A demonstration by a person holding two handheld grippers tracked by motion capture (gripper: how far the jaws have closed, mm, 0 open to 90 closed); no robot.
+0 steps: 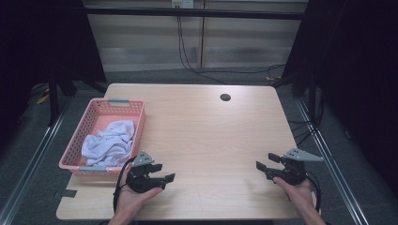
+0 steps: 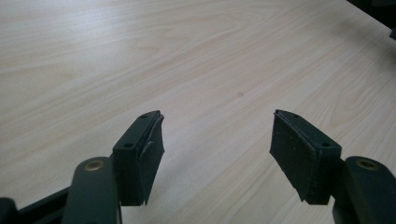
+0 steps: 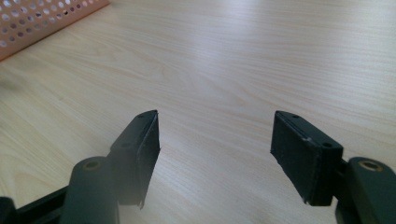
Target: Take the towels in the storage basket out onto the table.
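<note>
The white towel lies crumpled in the pink basket at the frame's left; it looks soft, light and floppy, so pinch a raised fold. Your left gripper and right gripper gape empty over the table.

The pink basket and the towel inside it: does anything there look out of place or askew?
A little. The pink basket sits at the table's left edge, its near corner apparently past that edge. The white towel inside lies crumpled, not folded. Both grippers, left and right, are open and empty over bare wood.
</note>
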